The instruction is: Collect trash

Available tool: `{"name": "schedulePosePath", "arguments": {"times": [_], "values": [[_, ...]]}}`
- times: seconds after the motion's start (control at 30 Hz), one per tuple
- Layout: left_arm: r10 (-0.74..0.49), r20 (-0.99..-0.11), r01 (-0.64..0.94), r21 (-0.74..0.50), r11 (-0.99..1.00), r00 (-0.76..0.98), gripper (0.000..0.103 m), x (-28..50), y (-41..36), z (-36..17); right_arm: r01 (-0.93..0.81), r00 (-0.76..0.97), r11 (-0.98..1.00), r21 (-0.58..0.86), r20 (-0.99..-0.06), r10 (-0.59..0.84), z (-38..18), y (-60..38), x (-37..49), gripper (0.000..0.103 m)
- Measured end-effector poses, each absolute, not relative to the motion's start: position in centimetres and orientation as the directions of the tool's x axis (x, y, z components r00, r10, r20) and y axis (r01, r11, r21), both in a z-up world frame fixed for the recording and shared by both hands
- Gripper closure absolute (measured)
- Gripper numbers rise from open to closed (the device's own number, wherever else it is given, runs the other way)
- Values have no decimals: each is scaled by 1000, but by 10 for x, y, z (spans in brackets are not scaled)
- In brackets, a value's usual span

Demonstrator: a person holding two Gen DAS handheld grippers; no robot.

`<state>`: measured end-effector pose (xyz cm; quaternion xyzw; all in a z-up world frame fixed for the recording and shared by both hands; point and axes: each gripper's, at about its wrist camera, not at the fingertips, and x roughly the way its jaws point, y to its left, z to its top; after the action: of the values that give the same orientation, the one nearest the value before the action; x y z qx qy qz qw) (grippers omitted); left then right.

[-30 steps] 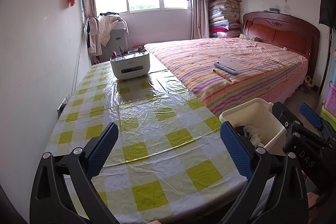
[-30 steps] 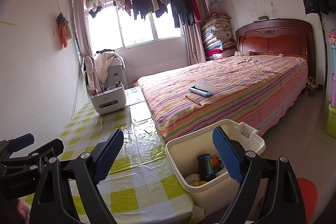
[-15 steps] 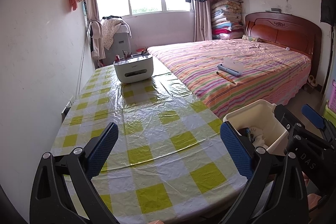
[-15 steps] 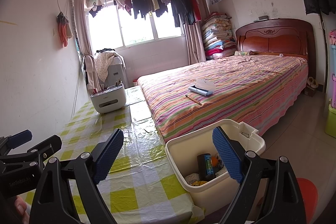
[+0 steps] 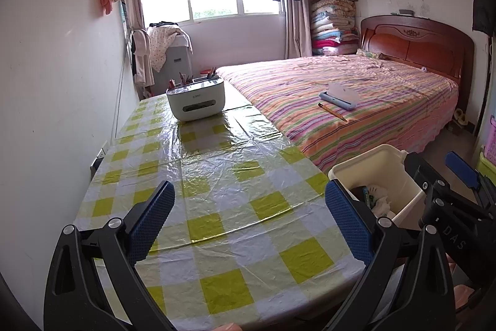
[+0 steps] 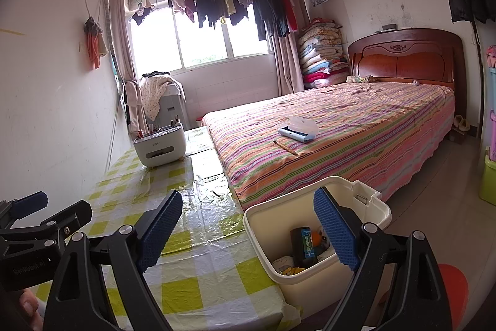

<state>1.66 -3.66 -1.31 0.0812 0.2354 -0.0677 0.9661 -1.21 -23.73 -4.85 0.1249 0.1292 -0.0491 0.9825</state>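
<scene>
Both tools gape empty, left tool (image 5: 248,222) and right tool (image 6: 246,233); the bin (image 6: 263,225), holding trash, stands beside the table (image 5: 217,176), nearest the right tool.

Bin's already got stuff in it

Cream trash bin (image 6: 266,241) beside my bench's corner, open-topped, crumpled trash (image 6: 305,247) sitting at the bottom.

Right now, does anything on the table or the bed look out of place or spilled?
Nothing is spilled. On the bed, a pencil and an open blue case lie loose on the striped cover. The table holds only a white organizer.
</scene>
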Motion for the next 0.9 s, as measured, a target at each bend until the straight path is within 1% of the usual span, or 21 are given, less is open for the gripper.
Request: {"name": "schedulePosePath", "arguments": {"times": [0.17,0.37,0.53,0.73,0.9], "values": [[-85,-451,162,135,978,889,7,13,-38,-12,128,962,964,232,-267,-64,-48,-236,-12,19],[-113,-468,188,117,975,877,7,13,-38,-11,129,962,965,229,-265,-65,-48,-237,-12,19],[-190,-466,233,35,972,864,7,13,-31,-10,127,962,966,227,-265,-65,-50,-238,-12,19],[-164,-467,204,38,978,869,7,16,-30,-10,127,962,966,227,-266,-64,-50,-238,-12,19],[-132,-449,172,49,984,884,7,15,-28,-8,127,962,966,225,-266,-65,-50,-238,-12,19]]}}
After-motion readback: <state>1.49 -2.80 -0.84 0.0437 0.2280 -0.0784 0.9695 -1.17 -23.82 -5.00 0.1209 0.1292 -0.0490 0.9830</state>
